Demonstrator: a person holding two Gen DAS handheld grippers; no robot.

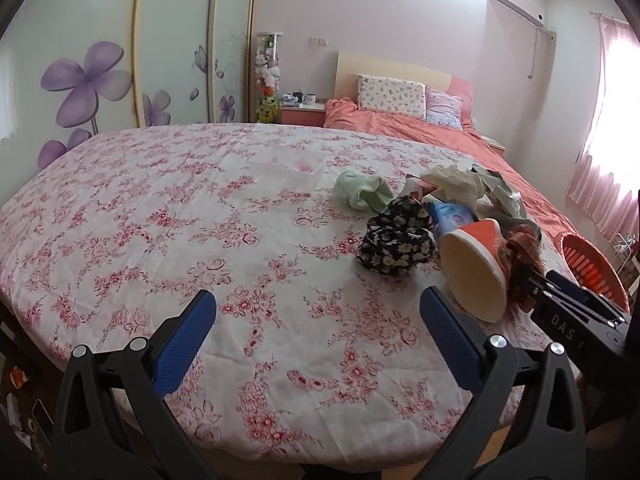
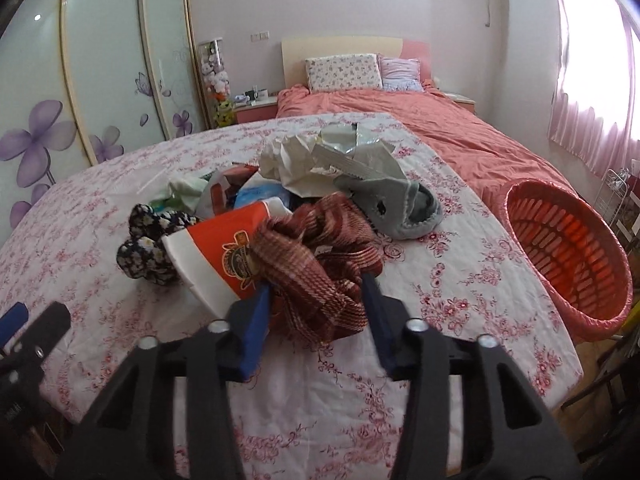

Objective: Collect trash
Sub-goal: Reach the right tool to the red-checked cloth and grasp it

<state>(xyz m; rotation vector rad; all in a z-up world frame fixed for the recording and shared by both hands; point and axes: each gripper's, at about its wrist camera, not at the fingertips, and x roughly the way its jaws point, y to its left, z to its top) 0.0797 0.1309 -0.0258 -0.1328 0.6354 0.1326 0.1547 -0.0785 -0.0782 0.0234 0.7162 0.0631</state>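
A pile of litter and cloths lies on the floral-covered table (image 2: 460,312). It holds an orange paper cup (image 2: 224,256) on its side, crumpled paper and foil (image 2: 320,156), a blue packet (image 2: 260,192), a grey slipper (image 2: 404,208), a black floral cloth (image 2: 148,244) and a green cloth (image 1: 362,190). My right gripper (image 2: 316,300) has its fingers around a red plaid cloth (image 2: 316,272), pressing on it. My left gripper (image 1: 318,316) is open and empty above the table, left of the cup (image 1: 472,276).
An orange slotted basket (image 2: 568,264) stands tilted at the table's right edge. Behind is a bed with a coral cover (image 2: 440,128), a wardrobe with purple flowers (image 1: 88,80) at left and pink curtains (image 2: 592,92) at right.
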